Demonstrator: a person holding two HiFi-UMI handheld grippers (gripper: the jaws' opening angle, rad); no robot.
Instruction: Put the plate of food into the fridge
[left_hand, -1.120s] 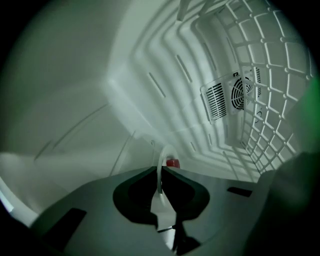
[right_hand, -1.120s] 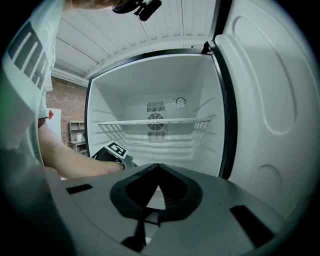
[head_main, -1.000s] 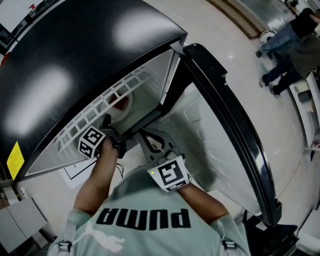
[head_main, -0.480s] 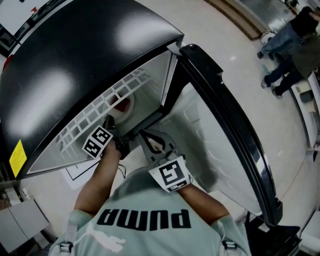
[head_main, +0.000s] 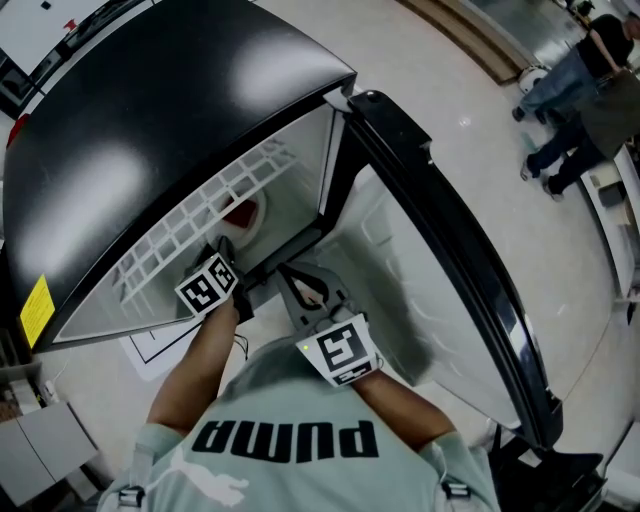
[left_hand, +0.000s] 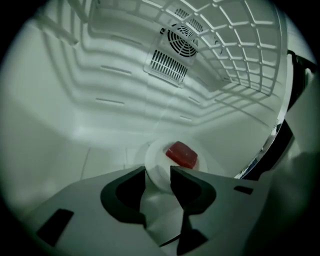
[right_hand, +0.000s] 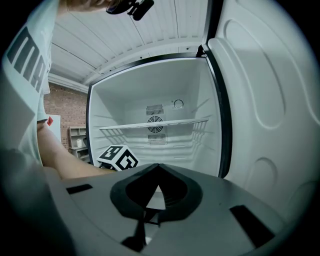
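plate (left_hand: 159, 162) with a red piece of food (left_hand: 181, 154) sits on the white floor of the fridge (left_hand: 75, 100), below the wire shelf (left_hand: 240, 50). its near rim lies between the jaws of the left gripper (left_hand: 158, 176), which have just been opening and stand wide apart, not clamping it. right gripper (right_hand: 158, 170) hangs in front of the open fridge, jaws closed together on nothing.

The plate (left_hand: 156, 167) lies inside the fridge (head_main: 150, 120), on its bottom, with the food (left_hand: 182, 154) on top of it. The wire shelf (left_hand: 240, 50) spans the space above, and the fan vent (left_hand: 172, 52) sits in the back wall behind both. The door (head_main: 430, 270) stands open to the right. Beyond it, well apart, people (head_main: 570, 90) stand on the floor (head_main: 480, 130).
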